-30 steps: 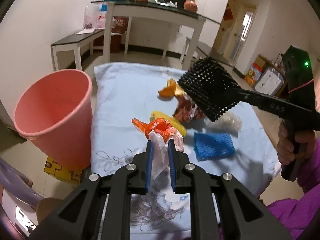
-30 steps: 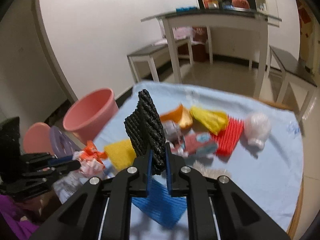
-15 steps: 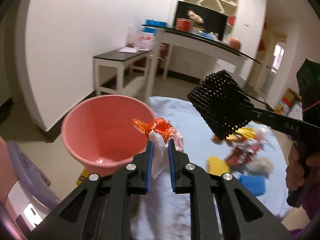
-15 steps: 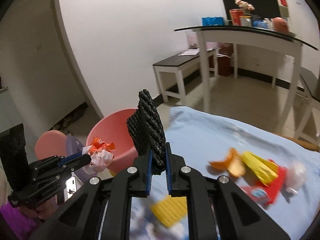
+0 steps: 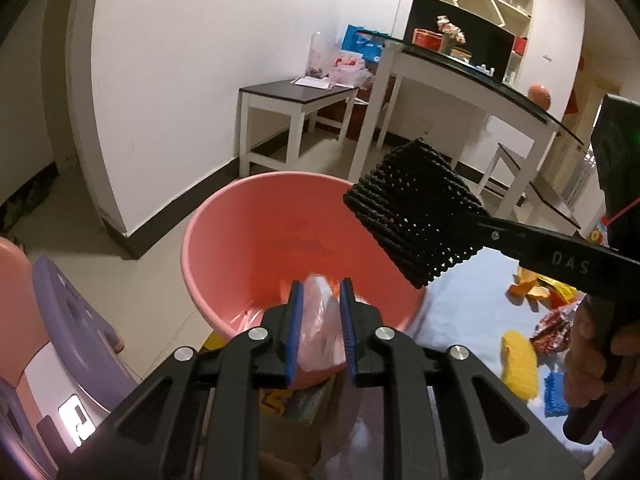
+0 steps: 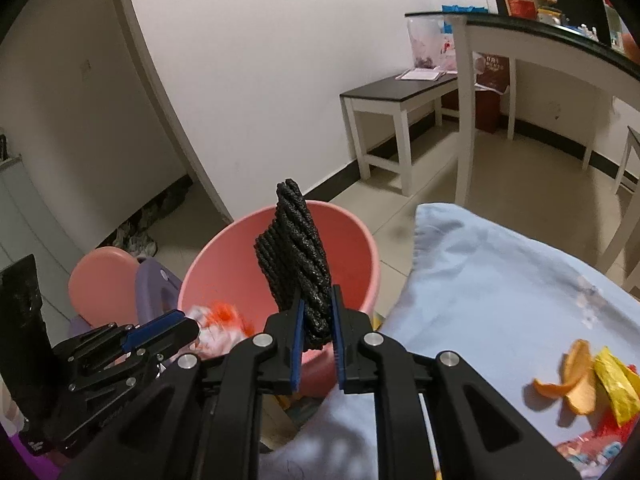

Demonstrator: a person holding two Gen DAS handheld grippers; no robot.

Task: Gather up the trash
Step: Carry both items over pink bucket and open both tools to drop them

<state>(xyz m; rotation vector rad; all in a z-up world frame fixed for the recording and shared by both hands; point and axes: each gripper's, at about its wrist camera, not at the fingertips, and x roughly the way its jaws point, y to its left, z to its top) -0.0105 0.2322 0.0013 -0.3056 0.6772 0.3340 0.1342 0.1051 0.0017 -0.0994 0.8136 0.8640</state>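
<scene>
Two grippers are hanging over the pink bucket (image 5: 280,240), and I am watching both from the wrist cameras. My left gripper (image 5: 320,320) is parting its fingers to a narrow gap; the blurred wrapper (image 5: 320,320) is sitting between the blue pads, but I cannot tell whether they are touching it. My right gripper (image 6: 316,328) is pinching the black foam net (image 6: 296,256), which is sticking up past the fingertips, over the bucket's near rim. Just right of the right fingers the blue cloth (image 6: 500,280) is spreading out, with orange peel (image 6: 572,380) and a yellow wrapper (image 6: 616,384) lying on it farther right. Far beyond the fingertips a white bench (image 6: 400,100) is standing by the wall.
</scene>
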